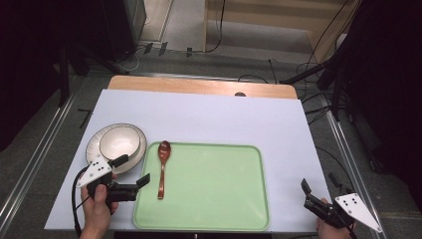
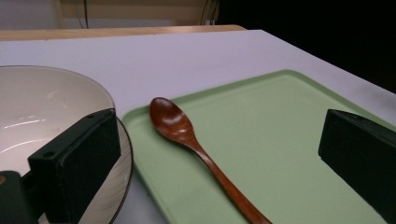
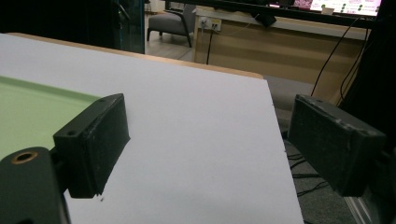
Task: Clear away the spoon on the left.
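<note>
The left gripper hovers with its jaws wide apart and empty, just beside the wooden spoon, which lies along the left side of the green tray. A bowl on a plate sits just left of the tray. The right gripper rests open and empty at the table's right edge
</note>
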